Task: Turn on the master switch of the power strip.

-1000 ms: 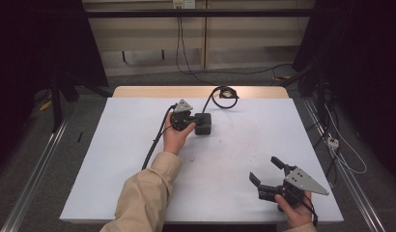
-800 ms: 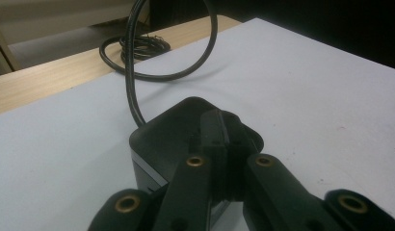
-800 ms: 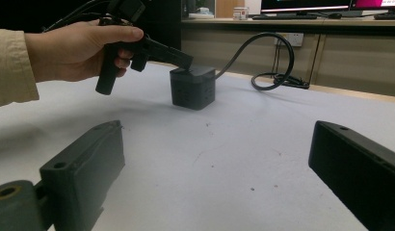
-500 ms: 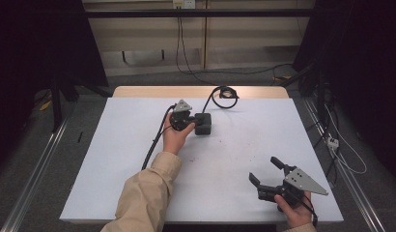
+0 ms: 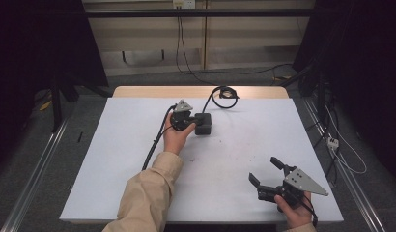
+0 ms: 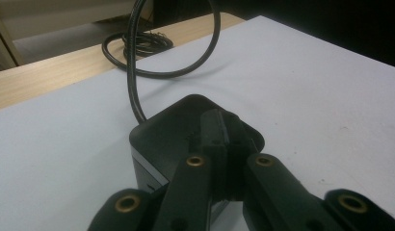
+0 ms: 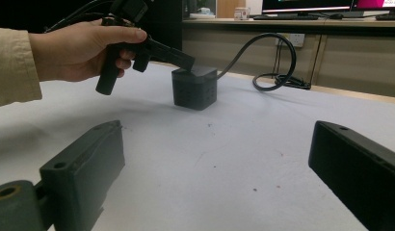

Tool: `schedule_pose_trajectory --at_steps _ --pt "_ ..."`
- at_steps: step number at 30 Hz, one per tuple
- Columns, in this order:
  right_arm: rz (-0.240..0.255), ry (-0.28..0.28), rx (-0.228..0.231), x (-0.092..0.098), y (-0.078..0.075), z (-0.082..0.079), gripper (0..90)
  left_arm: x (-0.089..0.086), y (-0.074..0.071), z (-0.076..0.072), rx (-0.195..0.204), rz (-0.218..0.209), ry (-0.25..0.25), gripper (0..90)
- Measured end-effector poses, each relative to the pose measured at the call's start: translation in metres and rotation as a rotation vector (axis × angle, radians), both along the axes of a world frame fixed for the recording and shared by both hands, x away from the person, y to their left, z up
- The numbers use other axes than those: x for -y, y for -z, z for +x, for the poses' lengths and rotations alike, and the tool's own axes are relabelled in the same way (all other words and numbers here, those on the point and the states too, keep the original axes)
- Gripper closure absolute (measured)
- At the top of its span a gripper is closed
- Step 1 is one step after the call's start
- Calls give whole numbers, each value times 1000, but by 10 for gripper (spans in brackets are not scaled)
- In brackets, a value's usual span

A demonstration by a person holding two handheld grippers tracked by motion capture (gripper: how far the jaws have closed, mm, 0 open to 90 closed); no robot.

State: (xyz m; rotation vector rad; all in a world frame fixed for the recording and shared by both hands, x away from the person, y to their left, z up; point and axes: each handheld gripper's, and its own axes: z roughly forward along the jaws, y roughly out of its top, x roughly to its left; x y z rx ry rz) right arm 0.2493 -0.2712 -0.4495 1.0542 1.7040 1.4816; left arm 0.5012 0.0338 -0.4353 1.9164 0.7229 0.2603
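A black cube-shaped box (image 5: 204, 123) stands on the white table (image 5: 234, 145) left of centre, with a thick black cable (image 5: 224, 92) looping from it to a coil at the back edge. My left gripper (image 5: 190, 119) is shut, its joined tips resting on the box's top (image 6: 176, 130), with nothing between the jaws. From the right gripper view the left gripper (image 7: 186, 61) slants down onto the box (image 7: 194, 89). My right gripper (image 5: 264, 169) is held near the front right corner, open and empty, pointing toward the box.
The cable coil (image 6: 138, 43) lies on the bare wooden strip (image 5: 138, 92) behind the white sheet. The left gripper's own cable (image 5: 155, 145) trails down the table's left half. Bare white surface (image 7: 224, 144) lies between the right gripper and the box.
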Motion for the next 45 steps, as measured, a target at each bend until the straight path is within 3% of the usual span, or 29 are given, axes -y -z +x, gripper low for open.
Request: schedule_pose_trajectory --at_steps 45 --pt "5 2 -5 2 1 1 48 0 0 0 -29 -13 -8 900"
